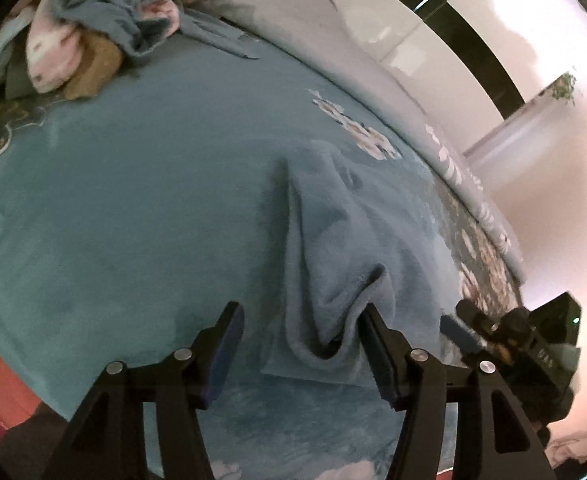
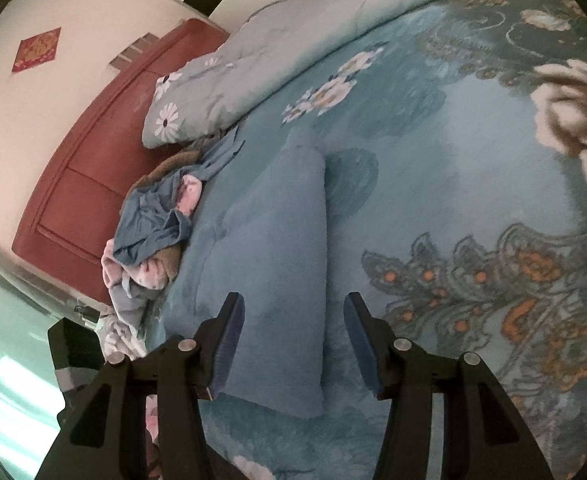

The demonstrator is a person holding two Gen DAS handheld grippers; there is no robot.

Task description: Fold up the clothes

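A blue fleece garment (image 2: 269,264) lies on the flowered bedspread (image 2: 473,152), doubled lengthwise with one long straight edge running up the bed. From the left wrist view its near end (image 1: 333,280) is less tidy — a loose flap curls up into a pocket right at the fingers. The left gripper (image 1: 299,350) stands spread wide, pinching nothing, though its right finger (image 1: 377,344) sits against that curled hem. The right gripper (image 2: 291,344) is spread too, straddling the near corner of the cloth without closing on it.

What worries me is that rumpled end. If the left claw closes where it is, I reckon it would catch only the top layer of the flap, and a lift would peel the fold apart rather than carry both layers over. Fleece this soft also clings to a plush cover, so a dragged corner could skew the straight edge. The heap of unfolded clothes (image 2: 157,216) by the pillow (image 2: 197,100) sits near the garment's far end — a long swing could snag it.
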